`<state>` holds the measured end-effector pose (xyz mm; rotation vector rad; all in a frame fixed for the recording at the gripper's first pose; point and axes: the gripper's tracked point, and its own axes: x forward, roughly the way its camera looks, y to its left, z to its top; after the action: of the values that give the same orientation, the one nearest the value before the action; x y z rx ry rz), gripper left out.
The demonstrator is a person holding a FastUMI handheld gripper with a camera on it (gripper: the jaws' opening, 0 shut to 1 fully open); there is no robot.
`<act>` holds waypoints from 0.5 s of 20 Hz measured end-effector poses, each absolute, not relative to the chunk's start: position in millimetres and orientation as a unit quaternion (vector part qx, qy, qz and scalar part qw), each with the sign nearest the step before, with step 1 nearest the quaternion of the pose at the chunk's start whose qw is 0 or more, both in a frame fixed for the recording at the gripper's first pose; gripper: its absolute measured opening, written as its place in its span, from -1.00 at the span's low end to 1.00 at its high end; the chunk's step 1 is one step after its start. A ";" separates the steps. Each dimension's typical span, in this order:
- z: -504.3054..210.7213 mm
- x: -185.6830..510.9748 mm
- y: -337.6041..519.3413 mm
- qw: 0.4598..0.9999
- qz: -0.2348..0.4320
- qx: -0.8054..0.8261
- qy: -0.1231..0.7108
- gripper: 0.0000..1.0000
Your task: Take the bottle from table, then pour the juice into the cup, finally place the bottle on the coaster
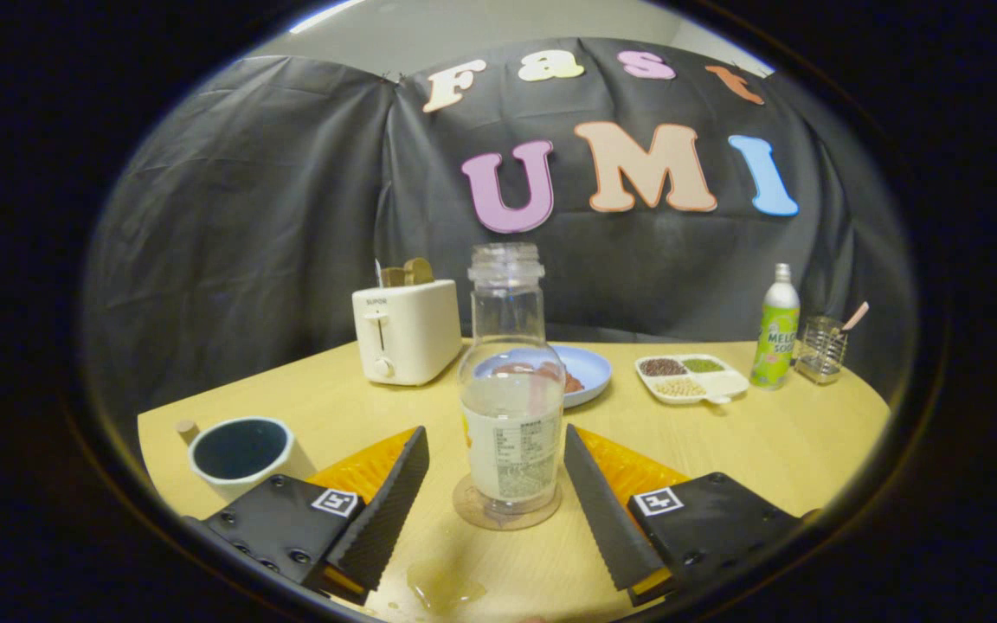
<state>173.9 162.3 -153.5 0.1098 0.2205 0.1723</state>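
1. Nearest to me, a small puddle of liquid [445,587] lies on the wooden table [810,450], between the bases of the fingers.
2. My gripper [495,459] is released: its fingers are spread wide, one on each side of the bottle and neither touching it.
3. Between the fingertips, the clear bottle [511,389] stands upright on the round coaster [474,512], its long axis vertical and its uncapped mouth pointing straight up. Pale juice fills roughly its lower half.
4. Just beside my left finger sits the white cup [241,452], dark inside, with a small cork-like stub [186,428] behind it.
5. Beyond the bottle I see a blue plate [587,370] with brownish food, partly hidden by the glass.
6. Further back stand a cream toaster [406,330] with toast in it, a divided tray [691,377] of grains, a green soda bottle [776,330] and a wire holder [821,350].
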 end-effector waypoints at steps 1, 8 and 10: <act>-143.1 163.8 158.8 0.990 0.086 0.050 0.097 0.96; -86.1 88.0 135.4 0.993 0.090 0.046 0.055 0.96; -73.1 71.0 132.4 0.993 0.094 0.053 0.047 0.96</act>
<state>71.0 132.4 -73.1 0.1054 0.0948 0.1882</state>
